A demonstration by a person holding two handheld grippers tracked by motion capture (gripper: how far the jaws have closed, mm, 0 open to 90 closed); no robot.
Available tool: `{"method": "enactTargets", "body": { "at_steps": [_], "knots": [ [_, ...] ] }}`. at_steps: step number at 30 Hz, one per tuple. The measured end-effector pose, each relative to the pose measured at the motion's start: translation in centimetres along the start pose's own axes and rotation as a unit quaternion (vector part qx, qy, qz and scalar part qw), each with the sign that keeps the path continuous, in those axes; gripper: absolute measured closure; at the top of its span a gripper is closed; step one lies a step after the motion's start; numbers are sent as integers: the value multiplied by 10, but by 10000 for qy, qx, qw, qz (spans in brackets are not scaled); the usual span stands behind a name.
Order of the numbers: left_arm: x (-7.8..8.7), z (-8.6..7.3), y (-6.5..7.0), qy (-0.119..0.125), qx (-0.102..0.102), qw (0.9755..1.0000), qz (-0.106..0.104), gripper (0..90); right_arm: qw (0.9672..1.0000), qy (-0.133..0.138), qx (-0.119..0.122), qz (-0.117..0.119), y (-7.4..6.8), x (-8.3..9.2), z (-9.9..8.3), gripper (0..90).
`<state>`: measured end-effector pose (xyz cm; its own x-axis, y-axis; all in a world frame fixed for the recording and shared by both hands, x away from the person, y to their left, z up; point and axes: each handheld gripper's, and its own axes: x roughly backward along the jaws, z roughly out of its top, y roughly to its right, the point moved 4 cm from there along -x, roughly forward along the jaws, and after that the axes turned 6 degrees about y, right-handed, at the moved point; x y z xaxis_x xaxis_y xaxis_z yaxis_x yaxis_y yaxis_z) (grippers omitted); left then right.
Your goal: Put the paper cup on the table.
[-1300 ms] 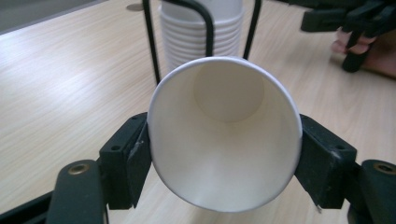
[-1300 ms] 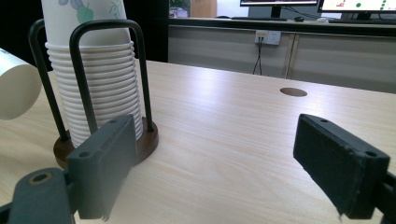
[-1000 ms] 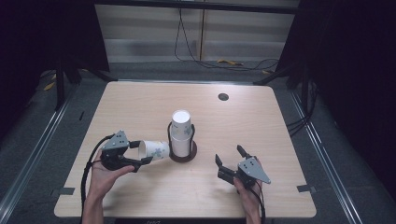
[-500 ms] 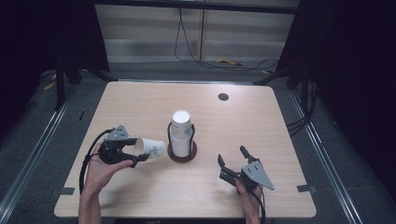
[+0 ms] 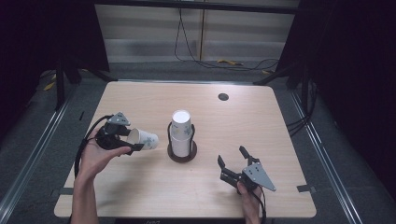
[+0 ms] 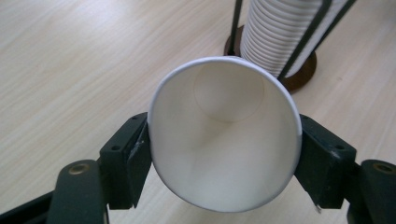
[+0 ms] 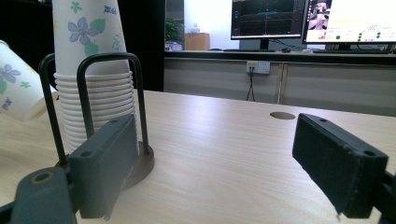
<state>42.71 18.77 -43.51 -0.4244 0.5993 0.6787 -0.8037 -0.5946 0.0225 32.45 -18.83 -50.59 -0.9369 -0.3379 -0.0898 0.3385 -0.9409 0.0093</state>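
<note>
Clamped on a paper cup point(image 6: 224, 140) held sideways over the table's left, the left gripper point(image 5: 122, 138) grips its rim; the right gripper point(image 5: 237, 164) rests near right, jaws spread and empty. Judging by this, one cup is freshly separated from the stack point(image 5: 181, 133) in its wire holder point(image 7: 109, 112); next comes setting it upright on clear tabletop point(image 5: 261, 121), nothing blocking.

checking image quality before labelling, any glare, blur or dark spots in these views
High view: surroundings nearly black, glare on the table far edge. Left gripper view: held cup sharp, evenly lit. Right gripper view: near fingers soft, monitors overexposed.
</note>
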Motion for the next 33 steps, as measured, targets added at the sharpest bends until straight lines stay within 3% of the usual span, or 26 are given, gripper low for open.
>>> {"method": "enactTargets", "body": {
  "at_steps": [4, 6, 13, 19, 22, 26, 29, 31, 33],
  "knots": [
    [-2, 4, -3, -152, 18, 9998, 142, 277, 10000, -19, 1, 7, 0, 0, 0, 138],
    [-4, 6, -4, -209, 26, 9998, 54, 276, 10000, -7, -2, 19, 0, 0, 0, 140],
    [-14, 8, -10, -770, -160, 9968, 174, 273, 10000, -7, -5, 20, 0, 0, 0, 141],
    [-18, 8, -14, -1273, -277, 9913, 163, 270, 10000, -22, -1, 18, 0, 0, 0, 141],
    [-18, 10, -15, -1569, -421, 9865, 179, 268, 10000, -18, -4, 16, 0, 0, 0, 141],
    [-20, 10, -14, -1858, -469, 9813, 186, 261, 10000, -8, -3, 19, 0, 0, 0, 140],
    [-22, 12, -15, -1954, -487, 9794, 147, 258, 10000, -16, -2, 12, 0, 0, 0, 141],
    [-25, 12, -16, -2087, -524, 9765, 92, 255, 10000, -15, -2, 12, 0, 0, 0, 140],
    [-25, 13, -17, -2077, -516, 9767, 150, 253, 10000, -14, -1, 14, 0, 0, 0, 140]
  ]
}}
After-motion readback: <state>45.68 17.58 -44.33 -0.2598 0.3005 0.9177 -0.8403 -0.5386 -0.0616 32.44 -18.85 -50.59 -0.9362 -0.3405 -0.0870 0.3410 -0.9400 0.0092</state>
